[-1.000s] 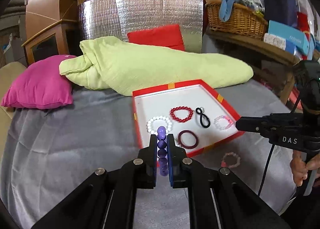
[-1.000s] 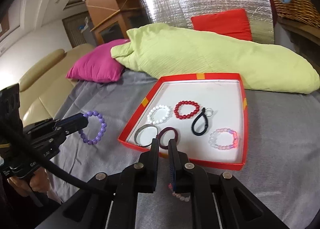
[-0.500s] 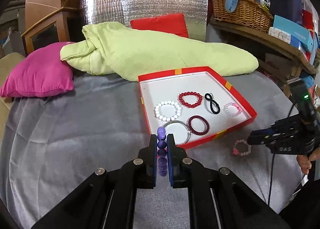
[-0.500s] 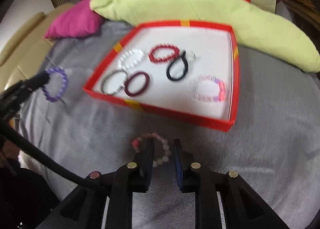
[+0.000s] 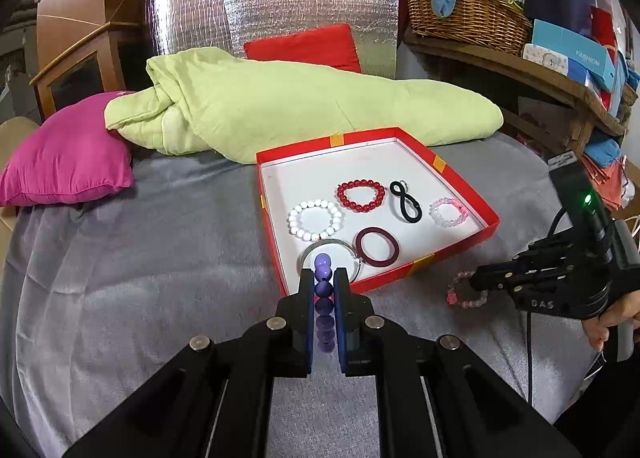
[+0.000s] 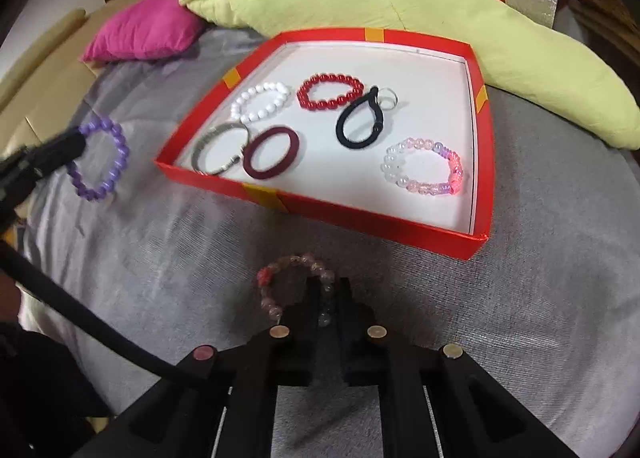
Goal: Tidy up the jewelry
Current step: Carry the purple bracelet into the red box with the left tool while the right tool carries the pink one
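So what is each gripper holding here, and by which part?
Left gripper: purple bead bracelet, pinched across a few beads on one side. Right gripper: jaws straddle the pink bracelet lying on the grey cover; grip cannot be told.

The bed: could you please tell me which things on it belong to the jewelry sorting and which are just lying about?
Job:
red box
purple bracelet in left gripper
pink bracelet at right gripper
six pieces already in the box

Lying about:
green blanket
pink pillow
red cushion
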{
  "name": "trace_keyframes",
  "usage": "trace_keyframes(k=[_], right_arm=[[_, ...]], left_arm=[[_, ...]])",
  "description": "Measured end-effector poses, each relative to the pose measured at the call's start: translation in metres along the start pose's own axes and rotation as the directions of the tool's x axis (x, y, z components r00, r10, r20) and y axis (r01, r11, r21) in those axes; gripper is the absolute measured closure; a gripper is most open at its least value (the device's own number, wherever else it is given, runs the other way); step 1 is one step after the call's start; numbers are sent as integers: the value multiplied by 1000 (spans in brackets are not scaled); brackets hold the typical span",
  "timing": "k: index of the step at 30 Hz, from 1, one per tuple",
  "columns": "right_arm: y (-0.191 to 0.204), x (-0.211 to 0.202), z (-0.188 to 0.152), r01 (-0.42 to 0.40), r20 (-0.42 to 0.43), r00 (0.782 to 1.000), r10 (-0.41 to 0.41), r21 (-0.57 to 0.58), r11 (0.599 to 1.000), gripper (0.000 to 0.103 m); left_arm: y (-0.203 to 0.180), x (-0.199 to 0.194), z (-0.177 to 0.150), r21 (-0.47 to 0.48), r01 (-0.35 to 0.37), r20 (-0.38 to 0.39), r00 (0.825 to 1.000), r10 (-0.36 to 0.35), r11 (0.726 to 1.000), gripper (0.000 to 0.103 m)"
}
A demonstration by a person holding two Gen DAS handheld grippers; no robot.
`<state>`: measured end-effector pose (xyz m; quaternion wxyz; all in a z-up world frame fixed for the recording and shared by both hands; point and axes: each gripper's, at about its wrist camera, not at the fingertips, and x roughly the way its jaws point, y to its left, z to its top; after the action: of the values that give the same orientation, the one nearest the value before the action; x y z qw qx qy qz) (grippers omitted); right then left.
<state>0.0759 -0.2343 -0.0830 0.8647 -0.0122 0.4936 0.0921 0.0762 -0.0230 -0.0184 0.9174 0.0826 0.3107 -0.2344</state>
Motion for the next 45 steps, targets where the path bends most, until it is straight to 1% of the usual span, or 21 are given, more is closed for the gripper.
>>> trace_keyframes(k=[5,8,14,19,24,29,33,35,39,45], right_arm=[[-6,-23,5,-85,72,994,82,39,996,94],[-7,-33,9,-117,116,987,111,49,992,94],[-14,-46,14,-145,183,975,128,85,986,94],[-23,-57,19,-174,248,959,138,127,977,94],[-36,-65,26,-187,315,942,117,201,962,94],[-56,-64,36,-202,349,933,91,299,933,94],[-68,-58,46,-180,361,931,45,350,919,94],[-76,-53,53,-180,366,930,33,375,910,94],[-88,-42,64,-164,375,927,4,396,903,94],[-97,-26,72,-157,357,934,-5,424,892,94]], left_arm=[[0,0,2,-8,12,16,1000,-11,1000,93],[-1,0,5,-18,29,32,999,-28,999,93],[-13,5,12,-16,62,59,996,-61,998,93],[-25,14,18,-15,96,65,993,-95,995,93],[-39,30,26,-21,134,56,990,-132,991,93],[-52,46,33,-28,165,40,986,-164,986,93],[-65,60,36,-22,196,23,980,-195,980,93],[-70,65,37,-14,201,15,979,-201,979,93],[-76,76,37,-7,206,-8,979,-206,979,93],[-79,84,38,-13,211,-18,977,-211,977,93]])
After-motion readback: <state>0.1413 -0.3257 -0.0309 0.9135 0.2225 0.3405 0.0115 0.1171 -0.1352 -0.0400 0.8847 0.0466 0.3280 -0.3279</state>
